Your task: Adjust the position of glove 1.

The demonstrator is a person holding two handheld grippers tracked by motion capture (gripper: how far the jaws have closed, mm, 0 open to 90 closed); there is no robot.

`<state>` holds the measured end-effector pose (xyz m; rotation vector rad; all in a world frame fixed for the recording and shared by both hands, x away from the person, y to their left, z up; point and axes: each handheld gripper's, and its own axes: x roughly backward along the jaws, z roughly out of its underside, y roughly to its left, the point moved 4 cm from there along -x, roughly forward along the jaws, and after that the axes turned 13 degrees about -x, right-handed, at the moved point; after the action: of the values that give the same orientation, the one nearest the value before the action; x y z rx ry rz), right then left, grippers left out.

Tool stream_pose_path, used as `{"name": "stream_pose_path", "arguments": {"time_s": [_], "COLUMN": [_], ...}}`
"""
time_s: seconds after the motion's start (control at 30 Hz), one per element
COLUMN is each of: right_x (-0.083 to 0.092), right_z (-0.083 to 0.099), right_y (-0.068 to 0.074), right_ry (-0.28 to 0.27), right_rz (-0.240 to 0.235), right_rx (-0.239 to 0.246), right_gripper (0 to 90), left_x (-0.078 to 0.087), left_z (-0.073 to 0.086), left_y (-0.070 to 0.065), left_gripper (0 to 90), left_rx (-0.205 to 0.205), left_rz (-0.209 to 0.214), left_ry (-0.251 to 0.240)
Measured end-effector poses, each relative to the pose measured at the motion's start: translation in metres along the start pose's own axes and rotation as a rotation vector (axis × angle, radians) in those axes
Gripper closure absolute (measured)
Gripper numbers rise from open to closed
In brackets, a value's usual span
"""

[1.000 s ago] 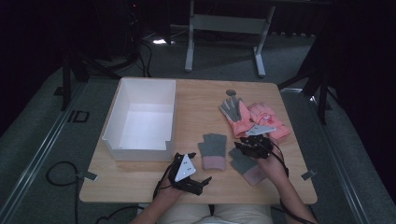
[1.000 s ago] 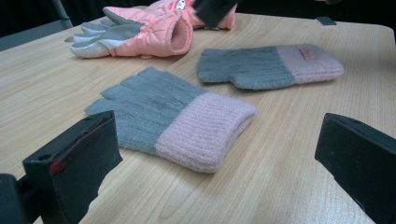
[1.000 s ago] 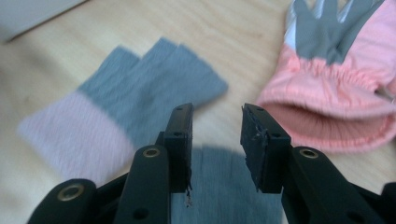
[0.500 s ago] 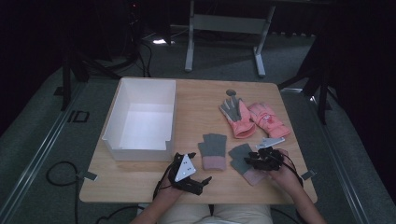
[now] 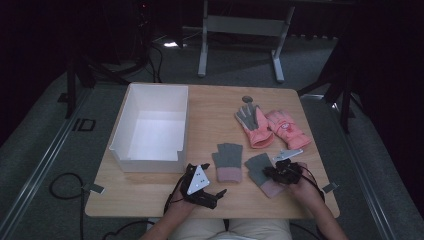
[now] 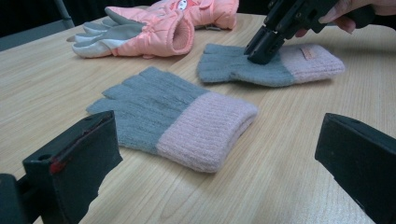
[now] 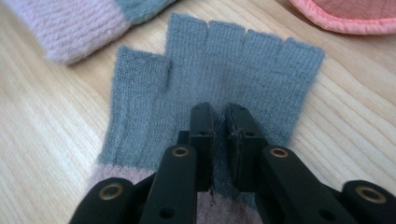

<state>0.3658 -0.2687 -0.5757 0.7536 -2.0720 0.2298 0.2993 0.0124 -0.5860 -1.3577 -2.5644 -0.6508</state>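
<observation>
**Right gripper pinches fingerless glove**

The grey knit fingerless glove with a pink cuff point(image 5: 263, 172) lies lower right of centre on the wooden bench point(image 5: 210, 107). The right gripper point(image 5: 278, 173) has just closed its jaws, pinching its knit (a small fold). The left gripper point(image 5: 212, 192), lower centre, stands open, holding nothing.

Both grippers point(image 5: 202, 187) point(image 5: 282, 172) are black, brass-riveted; a grey three-cornered plate point(image 5: 198, 178) is carried by the left one.

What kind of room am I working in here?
Most likely a lab or recording studio, not a home: a lone wooden table on grey carpet, dark surroundings, metal stand legs behind it, and cables trailing over the floor.
</observation>
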Motion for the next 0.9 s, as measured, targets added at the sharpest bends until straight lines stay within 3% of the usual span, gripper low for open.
{"name": "stream_pose_path", "arguments": {"time_s": [0.13,0.23,0.37,0.5,0.57,0.6,0.73,0.9], "right_x": [0.002,0.008,0.028,0.048,0.055,0.067,0.088,0.095], "right_z": [0.001,-0.001,-0.007,-0.014,-0.017,-0.022,-0.027,-0.023], "right_y": [0.003,0.003,0.006,0.009,0.011,0.014,0.016,0.017], "right_ry": [-0.019,-0.031,-0.085,-0.135,-0.158,-0.189,-0.252,-0.270], "right_rz": [0.024,0.038,0.047,0.077,0.095,0.122,0.192,0.243], "right_rx": [-0.025,-0.082,-0.156,-0.202,-0.212,-0.235,-0.298,-0.345], "right_gripper": [84.0,84.9,85.0,85.1,85.2,85.2,85.2,85.2], "left_x": [0.000,0.000,0.000,0.000,0.000,0.000,0.000,0.000], "left_z": [0.000,0.000,0.000,0.000,0.000,0.000,0.000,0.000], "left_y": [0.000,0.000,0.000,0.000,0.000,0.000,0.000,0.000], "left_gripper": [0.0,0.0,0.0,0.0,0.0,0.0,0.0,0.0], "left_rx": [0.003,0.000,0.001,0.002,0.000,-0.001,0.000,-0.003], "left_rz": [0.001,0.000,-0.002,-0.001,-0.002,-0.003,-0.006,-0.009], "left_ry": [-0.001,0.001,-0.002,0.001,0.002,0.004,-0.002,-0.001]}}
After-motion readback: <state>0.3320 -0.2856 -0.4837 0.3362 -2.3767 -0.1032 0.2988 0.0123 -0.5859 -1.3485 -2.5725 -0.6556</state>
